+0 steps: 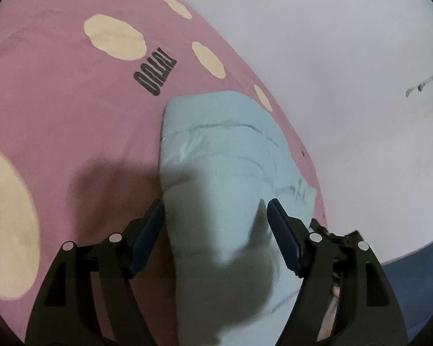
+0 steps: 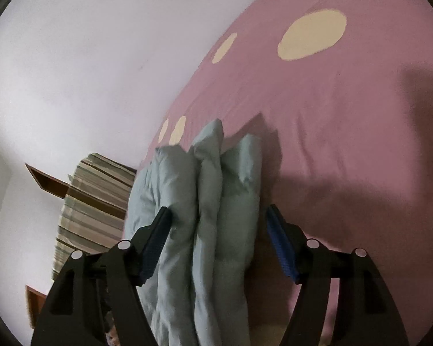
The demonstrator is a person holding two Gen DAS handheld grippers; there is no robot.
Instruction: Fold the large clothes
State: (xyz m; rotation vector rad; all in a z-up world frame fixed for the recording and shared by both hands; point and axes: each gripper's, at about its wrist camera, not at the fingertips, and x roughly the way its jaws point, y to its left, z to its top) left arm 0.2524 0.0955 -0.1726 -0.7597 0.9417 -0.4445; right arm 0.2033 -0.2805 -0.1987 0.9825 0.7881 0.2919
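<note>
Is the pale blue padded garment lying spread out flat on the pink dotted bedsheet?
No, in the right wrist view the pale blue padded garment is bunched into several thick upright folds on the pink dotted bedsheet.

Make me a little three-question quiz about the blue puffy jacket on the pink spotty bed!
1. True or false: the light blue jacket lies on a pink sheet with cream spots.
2. Where is the jacket relative to the right gripper? A) between its fingers B) far beyond it C) out of sight
3. Fill in: in the right wrist view, the stack left of the jacket has a ______ pattern.

Key
1. True.
2. A. The folded bundle sits between the fingers; the blue pad on the right stands clear of the fabric, so the jaws are open. The left gripper is open around the jacket too.
3. Striped.
</note>
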